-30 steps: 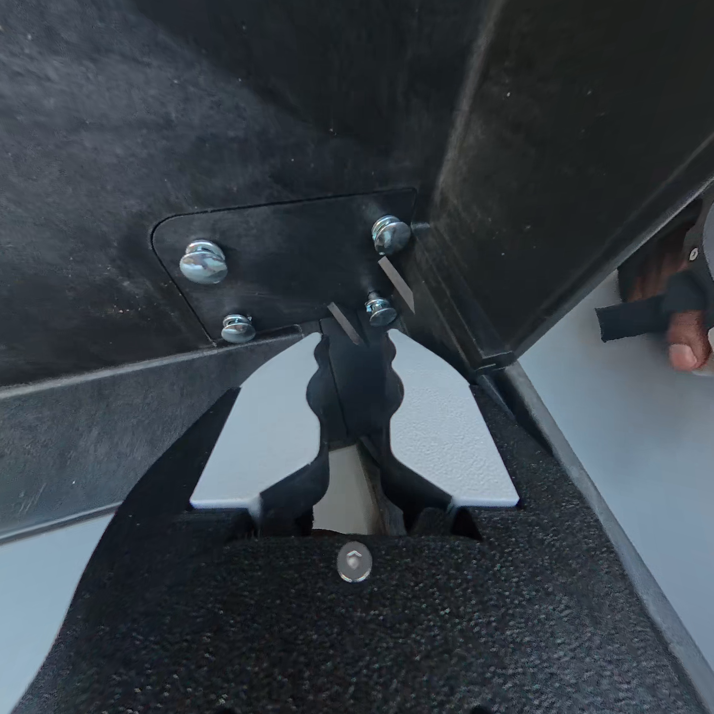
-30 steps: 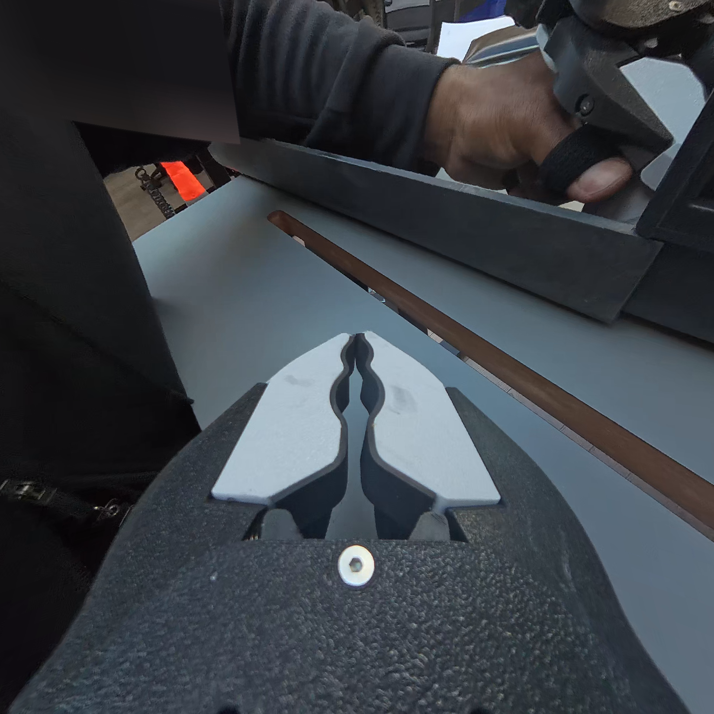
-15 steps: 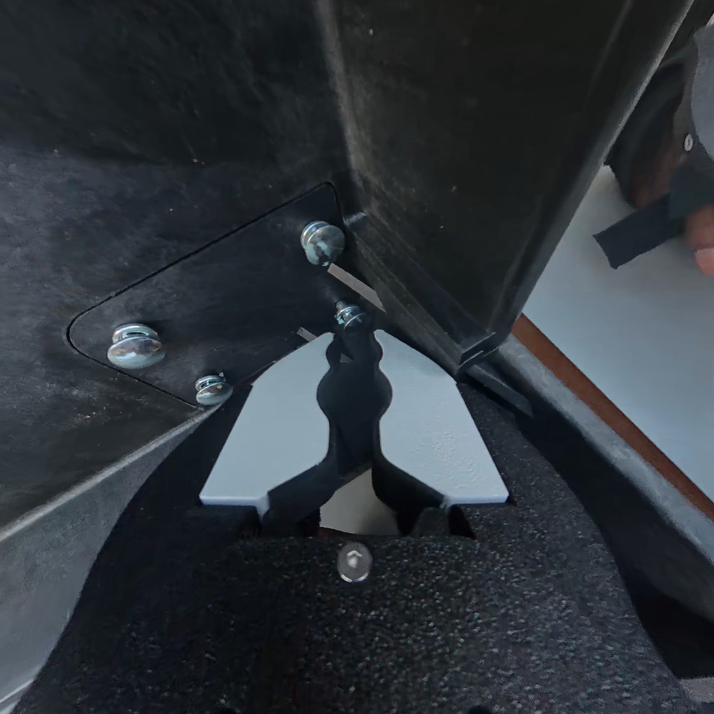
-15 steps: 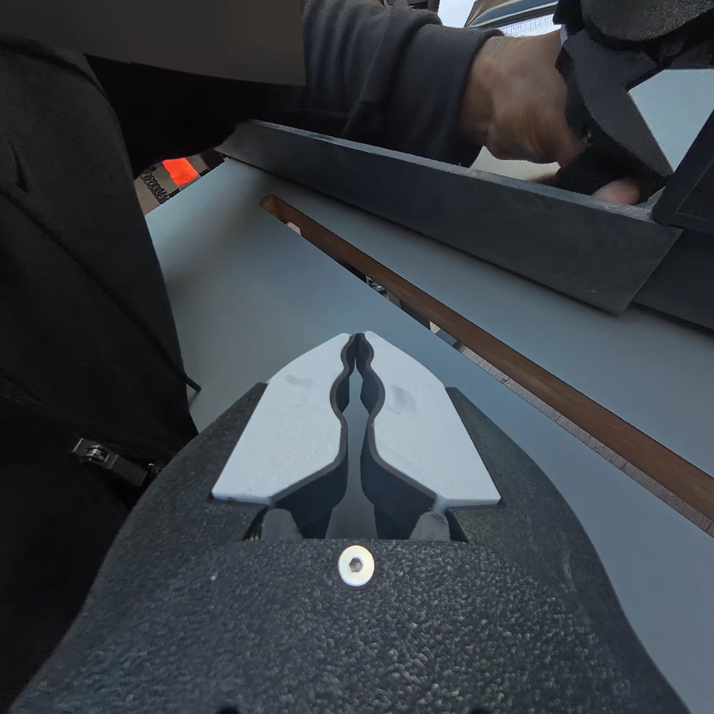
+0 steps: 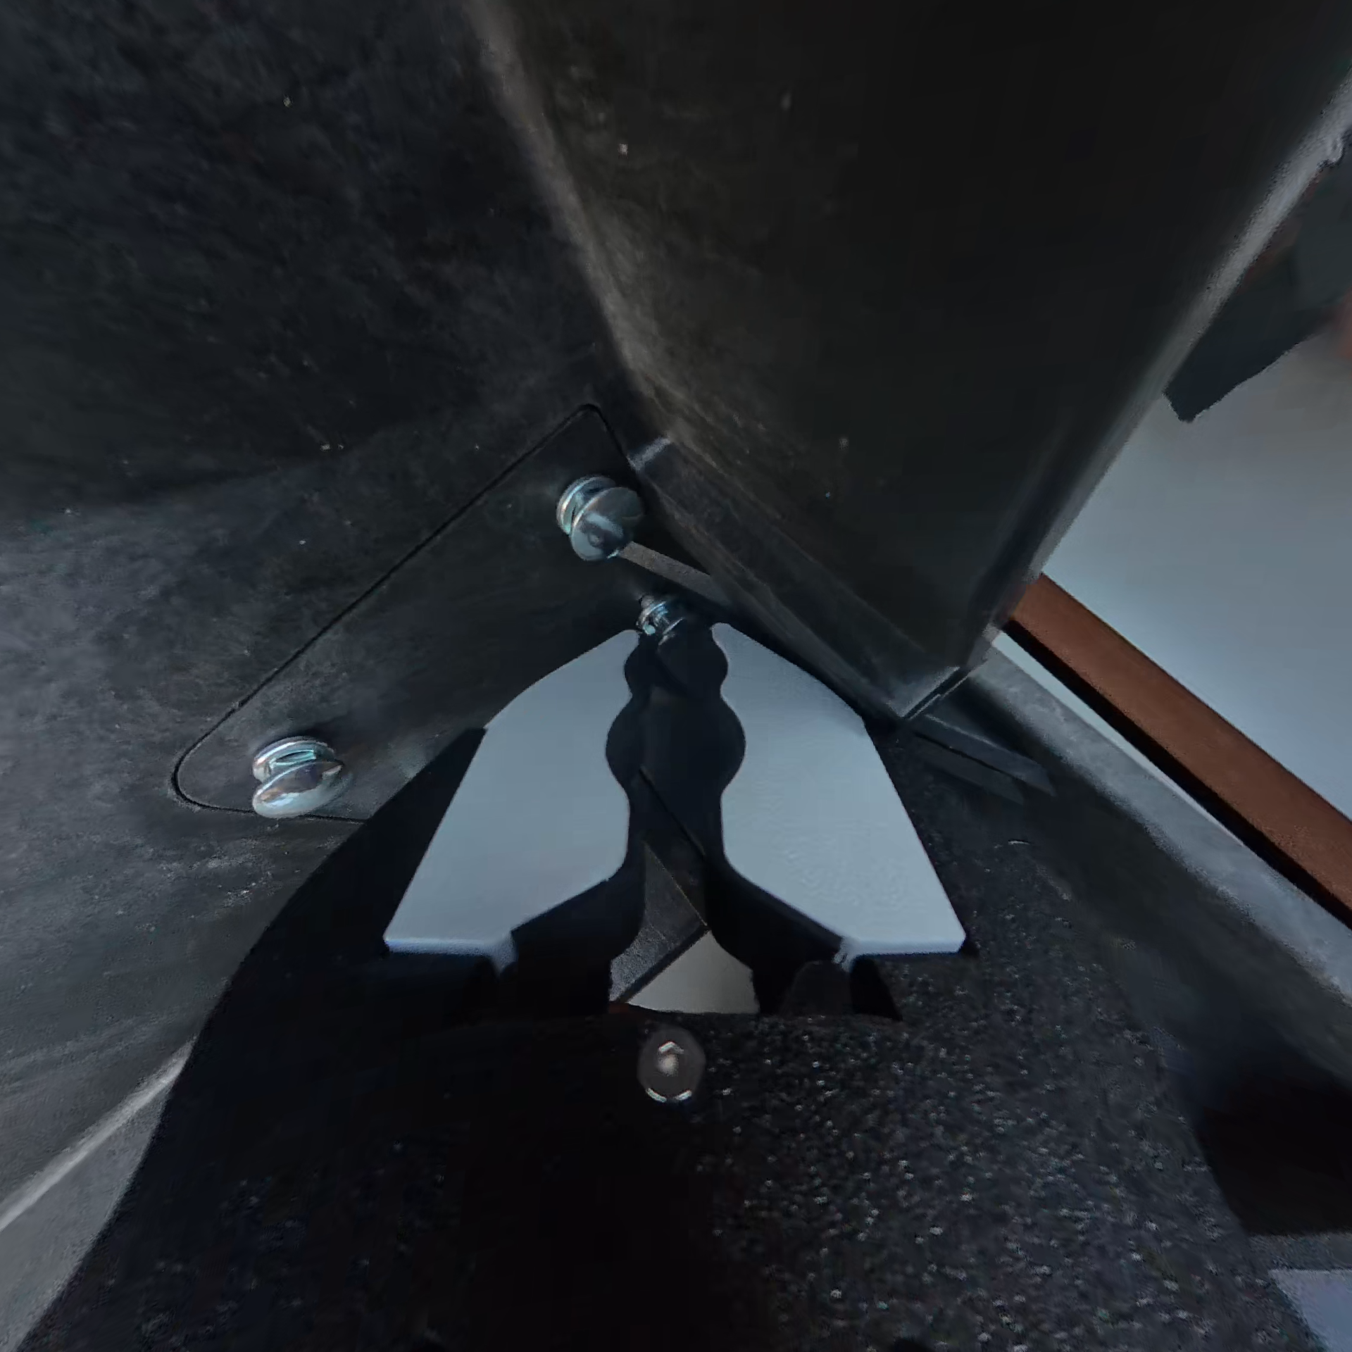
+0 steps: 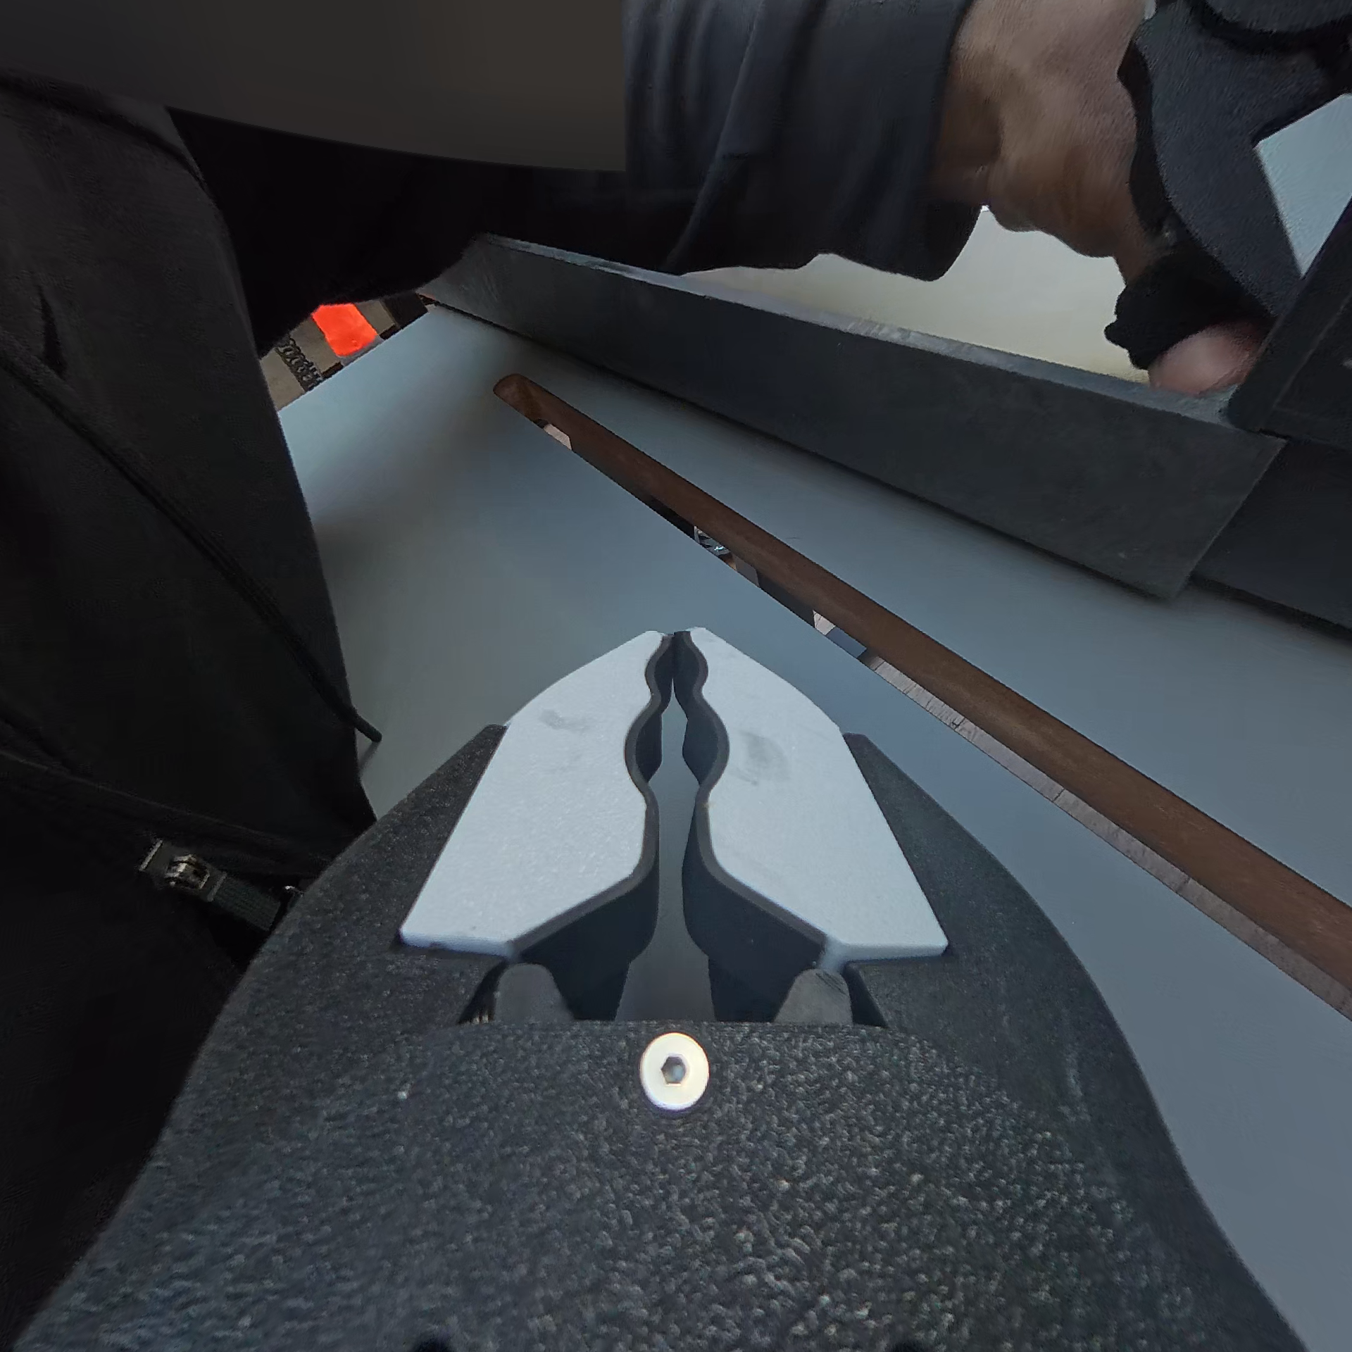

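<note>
In the left wrist view my left gripper (image 5: pixel 674 640) is pressed up close against a black case (image 5: pixel 293 256). Its fingers are shut on a thin black edge of the case, right by a small silver screw (image 5: pixel 661 613). A black bracket plate (image 5: pixel 439 658) with silver screws (image 5: pixel 596 516) sits just left of the tips. A dark upright wall (image 5: pixel 878 366) rises on the right. In the right wrist view a hand (image 6: pixel 1039 132) holds the left gripper (image 6: pixel 1229 146) at the case's low wall (image 6: pixel 878 439). My right gripper (image 6: pixel 673 635) is shut with nothing between its pads, low over the grey table (image 6: pixel 512 585).
A brown strip (image 6: pixel 951 680) runs slantwise across the grey table; it also shows in the left wrist view (image 5: pixel 1170 717). A person in black clothing (image 6: pixel 146 512) fills the left of the right wrist view. An orange patch (image 6: pixel 344 329) shows past the table edge. About 20 cm separates my left fingertips from my right.
The left view has turned about the gripped edge: the bracket plate swung down to the left, and the table and brown strip came into view on the right. The right gripper has barely moved.
</note>
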`<state>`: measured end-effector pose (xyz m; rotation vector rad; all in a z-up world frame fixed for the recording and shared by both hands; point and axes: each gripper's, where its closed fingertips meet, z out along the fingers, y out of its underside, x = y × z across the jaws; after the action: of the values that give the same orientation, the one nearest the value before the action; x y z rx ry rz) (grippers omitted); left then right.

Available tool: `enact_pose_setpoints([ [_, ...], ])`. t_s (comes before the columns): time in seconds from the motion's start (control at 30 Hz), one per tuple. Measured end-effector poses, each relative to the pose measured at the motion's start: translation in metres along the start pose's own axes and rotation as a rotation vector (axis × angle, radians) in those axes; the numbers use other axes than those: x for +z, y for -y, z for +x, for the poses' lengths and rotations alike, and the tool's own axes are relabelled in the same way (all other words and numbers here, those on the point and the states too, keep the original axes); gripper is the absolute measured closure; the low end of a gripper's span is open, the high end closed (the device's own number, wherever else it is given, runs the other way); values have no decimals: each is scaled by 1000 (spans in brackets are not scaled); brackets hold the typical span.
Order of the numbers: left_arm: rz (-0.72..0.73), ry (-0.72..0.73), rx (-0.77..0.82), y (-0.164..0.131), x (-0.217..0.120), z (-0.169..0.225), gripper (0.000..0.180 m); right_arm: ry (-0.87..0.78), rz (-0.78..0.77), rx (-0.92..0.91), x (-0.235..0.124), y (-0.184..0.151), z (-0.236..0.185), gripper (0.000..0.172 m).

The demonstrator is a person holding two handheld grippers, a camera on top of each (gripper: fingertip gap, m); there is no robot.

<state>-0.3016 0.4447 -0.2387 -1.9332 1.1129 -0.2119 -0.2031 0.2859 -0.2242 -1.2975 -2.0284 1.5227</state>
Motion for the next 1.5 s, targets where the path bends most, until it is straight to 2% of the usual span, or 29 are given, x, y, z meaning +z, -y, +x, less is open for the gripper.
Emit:
enact_pose_setpoints([
  [0.03,-5,0,12,0,0,0,169,0,1,1,0,0,0,172],
  [0.37,-21,-69,106,1,5,0,170,9,2,6,0,0,0,172],
  [0.77,0,-117,144,0,4,-2,171,16,9,5,-1,1,-1,172],
  [1.17,-11,-3,249,3,5,-5,171,32,47,-9,-5,5,-4,172],
  [1.37,-2,-41,225,3,5,-6,171,49,51,-7,-6,6,-5,172],
  [1.5,16,-7,229,4,4,-6,171,54,55,-5,-6,6,-6,172],
])
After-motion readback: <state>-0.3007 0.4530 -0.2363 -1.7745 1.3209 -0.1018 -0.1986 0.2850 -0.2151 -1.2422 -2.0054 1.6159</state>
